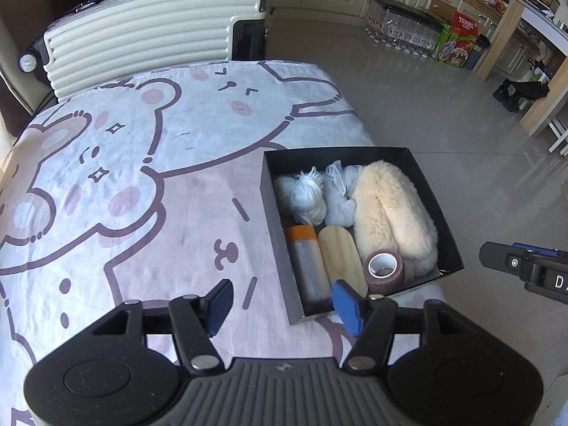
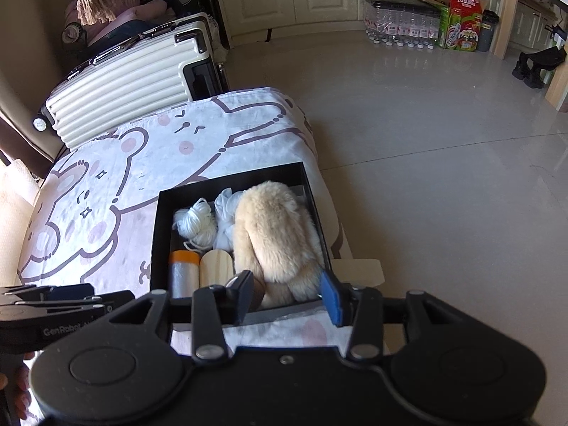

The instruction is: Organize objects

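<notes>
A black open box (image 1: 273,206) (image 2: 230,181) sits at the right edge of the table with the cartoon-bear cloth (image 1: 142,177). Inside lie a cream fluffy pouch (image 1: 390,209) (image 2: 277,234), white yarn (image 1: 305,195), a white mesh bundle (image 1: 337,195), an orange-capped grey roll (image 1: 309,262), a rounded wooden piece (image 1: 340,255) and a brown tape roll (image 1: 383,268). My left gripper (image 1: 284,307) hovers open above the box's near-left corner, holding nothing. My right gripper (image 2: 288,296) stands open over the box's near edge, with the fluffy pouch beyond its fingers and untouched.
A cream ribbed suitcase (image 1: 142,39) (image 2: 124,85) stands behind the table. Across the grey floor are packs of water bottles (image 1: 401,28) and a green carton (image 1: 458,39) by the cabinets. The table drops off just right of the box.
</notes>
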Motion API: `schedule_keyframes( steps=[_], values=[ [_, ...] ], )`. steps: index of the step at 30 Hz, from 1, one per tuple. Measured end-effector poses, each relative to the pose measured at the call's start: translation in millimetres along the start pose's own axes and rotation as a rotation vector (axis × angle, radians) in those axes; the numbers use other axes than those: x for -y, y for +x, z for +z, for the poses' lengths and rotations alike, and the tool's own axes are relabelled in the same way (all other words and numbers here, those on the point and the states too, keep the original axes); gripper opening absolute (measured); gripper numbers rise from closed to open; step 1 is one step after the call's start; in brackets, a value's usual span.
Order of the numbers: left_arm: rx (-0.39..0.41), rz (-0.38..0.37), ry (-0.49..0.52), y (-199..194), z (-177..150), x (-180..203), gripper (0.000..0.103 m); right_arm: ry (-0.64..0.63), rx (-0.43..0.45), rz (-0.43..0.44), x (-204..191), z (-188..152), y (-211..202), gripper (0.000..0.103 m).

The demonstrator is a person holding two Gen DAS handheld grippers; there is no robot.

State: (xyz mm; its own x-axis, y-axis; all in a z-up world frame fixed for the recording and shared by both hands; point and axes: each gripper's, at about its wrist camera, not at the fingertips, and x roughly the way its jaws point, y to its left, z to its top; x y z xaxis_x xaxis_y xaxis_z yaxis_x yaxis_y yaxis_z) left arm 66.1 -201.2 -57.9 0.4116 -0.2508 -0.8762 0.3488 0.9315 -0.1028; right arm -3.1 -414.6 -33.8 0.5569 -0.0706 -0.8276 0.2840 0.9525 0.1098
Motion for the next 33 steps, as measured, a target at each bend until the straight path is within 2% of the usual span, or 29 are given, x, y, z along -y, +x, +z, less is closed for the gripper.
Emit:
schedule_keyframes(
  steps=[2,5,13,20,22,33],
  values=[
    [0.008,0.011,-0.002,-6,-3,-2,0.074,-0.011,0.002,-0.013,-1,-2,-3,0.048],
    [0.017,0.025,-0.013,-13,-5,-6,0.081,-0.038,0.007,-0.034,-5,-5,-8,0.056],
    [0.044,0.045,-0.024,-30,-8,-10,0.092,-0.076,0.027,-0.106,-9,-9,-24,0.077],
    [0.062,0.067,-0.003,-40,-12,-11,0.102,-0.053,0.012,-0.149,0,-19,-31,0.088],
    [0.053,0.068,0.006,-41,-14,-11,0.103,-0.038,0.013,-0.142,2,-21,-33,0.096],
    [0.059,0.095,0.010,-46,-18,-11,0.103,-0.029,0.020,-0.162,2,-31,-40,0.103]
  ],
)
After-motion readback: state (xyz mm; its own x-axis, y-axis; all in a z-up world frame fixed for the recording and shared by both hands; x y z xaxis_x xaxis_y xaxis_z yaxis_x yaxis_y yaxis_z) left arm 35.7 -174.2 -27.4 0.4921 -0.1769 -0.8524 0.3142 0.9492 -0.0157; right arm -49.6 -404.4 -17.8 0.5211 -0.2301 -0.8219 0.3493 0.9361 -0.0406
